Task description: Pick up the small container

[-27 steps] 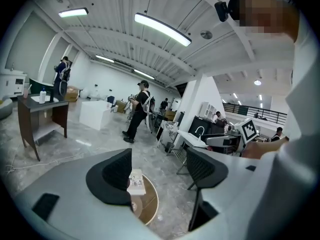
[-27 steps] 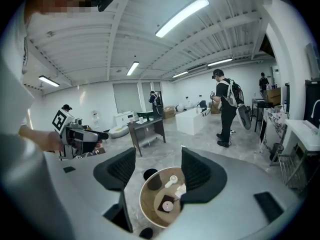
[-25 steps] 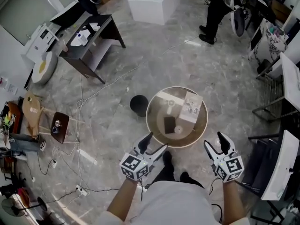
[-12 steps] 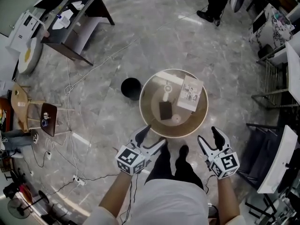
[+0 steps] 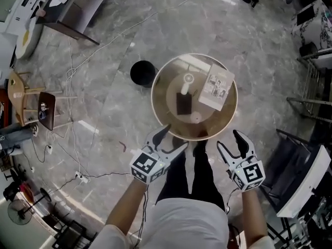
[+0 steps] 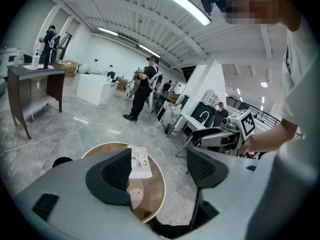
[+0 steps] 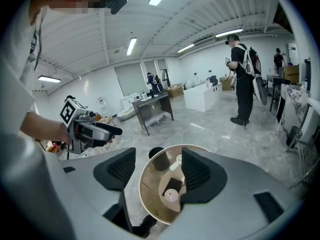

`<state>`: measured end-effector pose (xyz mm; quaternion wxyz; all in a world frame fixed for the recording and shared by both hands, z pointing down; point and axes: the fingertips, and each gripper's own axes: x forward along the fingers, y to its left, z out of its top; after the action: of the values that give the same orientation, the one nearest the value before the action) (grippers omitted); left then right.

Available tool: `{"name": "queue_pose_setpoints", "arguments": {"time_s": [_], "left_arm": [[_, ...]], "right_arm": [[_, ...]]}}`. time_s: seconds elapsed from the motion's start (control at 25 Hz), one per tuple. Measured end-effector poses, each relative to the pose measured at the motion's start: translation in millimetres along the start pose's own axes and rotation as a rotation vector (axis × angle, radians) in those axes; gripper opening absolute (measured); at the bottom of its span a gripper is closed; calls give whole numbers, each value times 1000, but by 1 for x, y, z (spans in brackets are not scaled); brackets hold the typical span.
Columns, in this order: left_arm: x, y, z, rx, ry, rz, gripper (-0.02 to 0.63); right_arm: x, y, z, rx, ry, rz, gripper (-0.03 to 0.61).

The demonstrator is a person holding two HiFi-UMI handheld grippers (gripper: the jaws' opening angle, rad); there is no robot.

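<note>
The small container (image 5: 195, 117), a short white round pot, stands near the front edge of a round glass-topped table (image 5: 157, 107). It also shows in the left gripper view as the small container (image 6: 135, 195) and in the right gripper view as the small container (image 7: 171, 195). My left gripper (image 5: 174, 138) hangs open just off the table's front left edge. My right gripper (image 5: 231, 141) is open too, off the front right edge. Neither touches anything. Both point slightly downward toward the table, and nothing sits between the jaws of the left gripper (image 6: 160, 166) or the right gripper (image 7: 157, 171).
On the table lie a black flat object (image 5: 183, 102), a white box with print (image 5: 218, 86) and a small white fan-like item (image 5: 187, 79). A black bin (image 5: 142, 72) stands on the floor left of the table. Cables run across the marble floor (image 5: 104, 113). Chairs (image 5: 306, 175) stand at right.
Both grippers have sunk toward the table's front edge, still open. The head view has tipped down, so the table sits higher in the picture and looks larger.
</note>
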<state>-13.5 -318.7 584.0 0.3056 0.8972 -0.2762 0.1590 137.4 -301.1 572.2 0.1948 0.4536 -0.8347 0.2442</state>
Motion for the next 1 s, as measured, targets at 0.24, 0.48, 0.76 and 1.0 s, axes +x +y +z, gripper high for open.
{"name": "queue_pose_setpoints", "arguments": {"time_s": [0.24,0.48,0.76,1.0], "left_arm": [[40,22,-49,-40,26,32,353],[74,45,-99,-39,59,49,356],[110,70,-157,-50,94,57,368],[136,84,-201,-48,122,52,370]], "right_arm": [[51,-13,-54,-26,74,102,301],[95,-23,-101,-47,121,167,295],[140,-29,-159,-71,164,218,288],[173,-29,-202,-101,189,257,284]]}}
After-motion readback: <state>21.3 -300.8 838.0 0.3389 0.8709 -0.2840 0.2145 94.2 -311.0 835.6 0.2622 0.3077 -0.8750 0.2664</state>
